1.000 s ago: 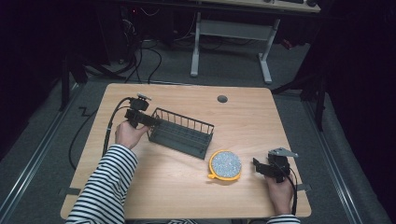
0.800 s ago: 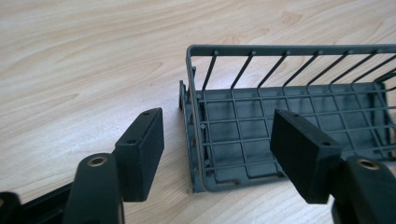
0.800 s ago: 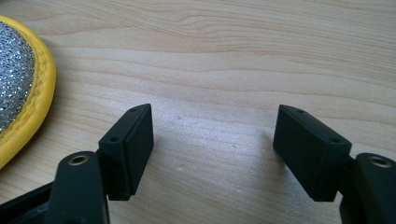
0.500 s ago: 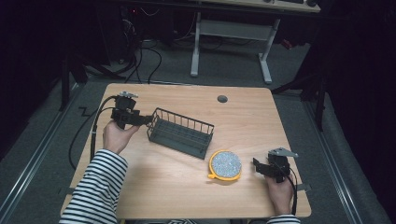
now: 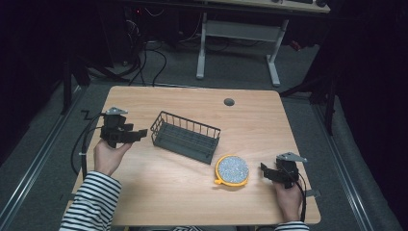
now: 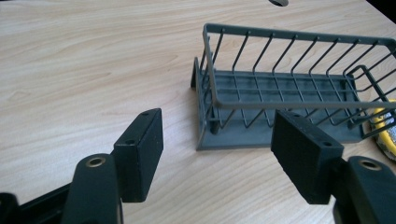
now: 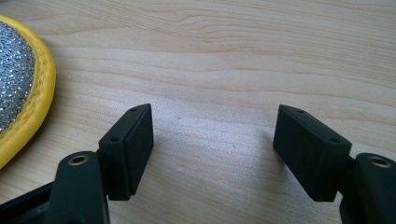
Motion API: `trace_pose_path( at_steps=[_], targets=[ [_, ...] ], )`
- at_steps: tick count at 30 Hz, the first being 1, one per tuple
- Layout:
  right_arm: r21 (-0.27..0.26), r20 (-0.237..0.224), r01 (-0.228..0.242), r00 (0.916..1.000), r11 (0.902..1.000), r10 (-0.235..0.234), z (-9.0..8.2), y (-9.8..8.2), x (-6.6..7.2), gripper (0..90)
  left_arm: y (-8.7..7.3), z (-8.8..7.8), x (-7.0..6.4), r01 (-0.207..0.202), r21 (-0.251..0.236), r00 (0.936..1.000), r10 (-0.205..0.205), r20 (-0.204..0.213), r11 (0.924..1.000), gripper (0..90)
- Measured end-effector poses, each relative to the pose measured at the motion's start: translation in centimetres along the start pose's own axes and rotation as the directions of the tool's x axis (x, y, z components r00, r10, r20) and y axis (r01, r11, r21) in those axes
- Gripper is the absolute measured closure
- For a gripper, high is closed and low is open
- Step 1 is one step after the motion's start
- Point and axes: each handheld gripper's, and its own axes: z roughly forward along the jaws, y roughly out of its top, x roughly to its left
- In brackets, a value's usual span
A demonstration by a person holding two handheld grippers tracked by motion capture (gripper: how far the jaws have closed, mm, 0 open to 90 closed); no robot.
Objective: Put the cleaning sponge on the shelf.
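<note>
Presently the left hand-held gripper sits just left of the wire basket on the worktop, jaws spread, having just been opening, nothing between them; the right hand-held gripper rests beside the yellow-rimmed scouring pad, jaws likewise spread and empty.

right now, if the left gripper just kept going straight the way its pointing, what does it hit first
Most likely the near short end of the grey wire basket. The left gripper stands open, nothing between its jaws, with bare table ahead before the basket.
</note>
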Motion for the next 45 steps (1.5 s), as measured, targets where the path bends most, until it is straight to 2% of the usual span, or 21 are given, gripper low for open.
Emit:
trace_pose_path(
  at_steps=[4,5,11,16,26,33,38,45],
  targets=[
    [-0.001,0.0,0.001,1.0,1.0,-0.001,0.0,0.0,0.0,28.8,-1.0,-0.4,0.3,0.023,-0.012,0.9997,-0.023,0.008,0.9997,34.4],
    [-0.001,0.0,0.001,1.0,1.0,-0.001,0.0,0.0,0.0,28.8,-1.7,-0.7,0.5,0.043,-0.022,0.999,-0.043,0.015,0.9988,34.2],
    [0.0,0.001,-0.001,1.0,1.0,0.001,0.0,0.0,0.0,28.8,-3.6,-1.3,1.0,0.08,-0.051,0.9968,-0.079,0.014,0.9955,33.7],
    [0.0,0.002,-0.002,1.0,1.0,0.002,0.0,0.0,0.0,28.8,-4.5,-1.6,1.2,0.098,-0.064,0.9952,-0.097,0.019,0.9932,34.0],
    [0.001,0.002,-0.004,1.0,1.0,0.004,0.0,0.0,0.0,28.8,-7.5,-1.7,1.4,0.138,-0.081,0.9904,-0.136,0.022,0.9871,33.7],
    [0.001,0.003,-0.004,1.0,1.0,0.004,0.0,0.0,0.0,28.8,-8.8,-0.8,1.1,0.113,-0.073,0.9935,-0.112,0.02,0.9909,33.7],
    [0.001,0.003,-0.004,1.0,1.0,0.003,0.0,0.0,0.0,28.8,-9.5,-0.4,1.0,0.123,-0.075,0.9923,-0.122,0.018,0.9895,33.3],
    [0.001,0.003,-0.005,1.0,1.0,0.005,0.0,0.0,0.1,28.8,-10.4,0.7,1.0,0.112,-0.073,0.9933,-0.113,-0.02,0.9911,33.1]
  ],
)
